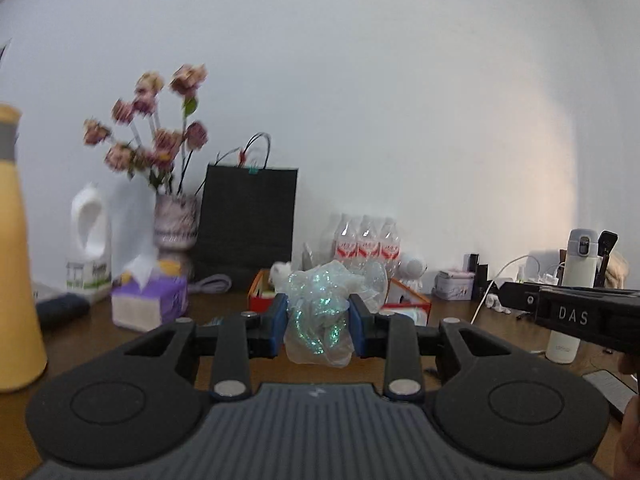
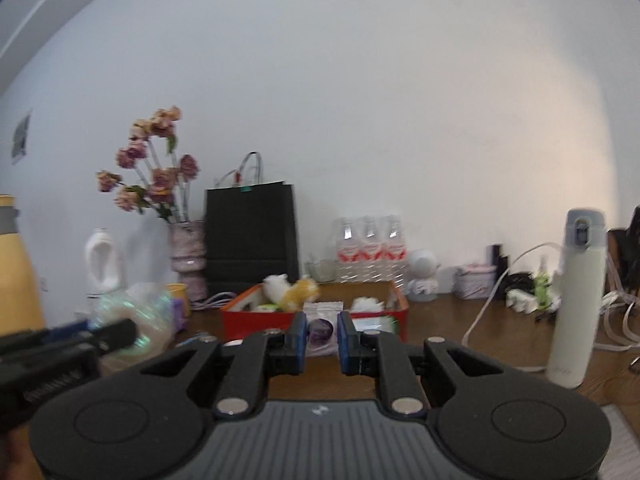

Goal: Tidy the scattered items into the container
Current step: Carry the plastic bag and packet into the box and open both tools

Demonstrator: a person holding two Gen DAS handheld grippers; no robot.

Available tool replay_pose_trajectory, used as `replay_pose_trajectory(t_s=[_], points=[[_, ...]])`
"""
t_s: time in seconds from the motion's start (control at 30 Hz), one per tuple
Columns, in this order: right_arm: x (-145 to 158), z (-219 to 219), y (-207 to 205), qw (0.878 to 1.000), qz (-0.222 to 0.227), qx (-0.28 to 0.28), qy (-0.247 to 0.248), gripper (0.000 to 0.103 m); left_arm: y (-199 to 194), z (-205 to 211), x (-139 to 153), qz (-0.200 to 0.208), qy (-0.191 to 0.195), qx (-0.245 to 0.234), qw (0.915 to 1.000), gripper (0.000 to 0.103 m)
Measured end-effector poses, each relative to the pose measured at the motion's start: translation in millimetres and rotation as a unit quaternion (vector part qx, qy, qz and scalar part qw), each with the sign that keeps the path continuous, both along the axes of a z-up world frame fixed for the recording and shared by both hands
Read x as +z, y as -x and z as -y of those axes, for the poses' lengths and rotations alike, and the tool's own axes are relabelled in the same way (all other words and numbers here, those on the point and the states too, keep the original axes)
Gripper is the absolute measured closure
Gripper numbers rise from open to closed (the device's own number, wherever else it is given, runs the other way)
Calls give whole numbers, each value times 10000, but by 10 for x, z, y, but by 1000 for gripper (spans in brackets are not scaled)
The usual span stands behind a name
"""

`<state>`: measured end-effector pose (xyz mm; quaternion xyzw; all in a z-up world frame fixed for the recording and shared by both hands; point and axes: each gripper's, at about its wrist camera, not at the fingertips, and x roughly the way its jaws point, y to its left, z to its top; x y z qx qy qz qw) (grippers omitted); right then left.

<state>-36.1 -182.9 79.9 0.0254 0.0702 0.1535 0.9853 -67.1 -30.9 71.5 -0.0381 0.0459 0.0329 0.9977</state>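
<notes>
**Risk Assessment: Carrying the Wrapper to the Box**

The crumpled iridescent clear plastic wrapper (image 1: 320,312) sits between the jaws of the left gripper (image 1: 318,320), which are clamped on its midsection. The bulk of the wrapper bulges above and ahead of the blue pads (image 1: 280,320), and a loose fold hangs below them. The gripper is held up off the brown wooden tabletop (image 1: 100,340).

The red-walled open cardboard box (image 2: 312,320) lies ahead of the left jaws and beyond them; it already holds soft toys, sachets and other small items.

The right gripper (image 2: 322,336) has its jaws apart with a narrow gap and nothing visibly held between them. A dark purple round object (image 2: 322,330) appears through the gap, ahead of the pads (image 2: 298,336); whether it lies inside the box or in front of its wall cannot be told.

Probable failure modes:

- Slip. The film is thin and springy. Only a small portion is pinched, so a quick swing probably pulls it free.
- Cling. On release, the film may stick to a pad instead of dropping.
- Rebound. The wrapper is likely to spring open and ride over the low wall of the full box.
- Collision. The two grippers are near each other; the right one stands just to the right of the left jaws.
- Knock-over. The tall white flask (image 2: 572,300), right of the right jaws, stands upright and may tip if brushed.
</notes>
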Motion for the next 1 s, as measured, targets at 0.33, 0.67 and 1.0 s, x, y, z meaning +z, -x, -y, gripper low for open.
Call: replay_pose_trajectory(t_s=[0.33,0.67,1.0], points=[[-20,-144,119,9994,331,-2,135,88,-29,15,6,71,-68,32,9999,70],[72,-95,-347,9995,278,-114,-60,88,-515,-115,67,19,5,88,10000,70],[490,-222,-1940,9995,112,-111,-272,88,-2152,-230,609,-117,-49,-284,9995,70]])
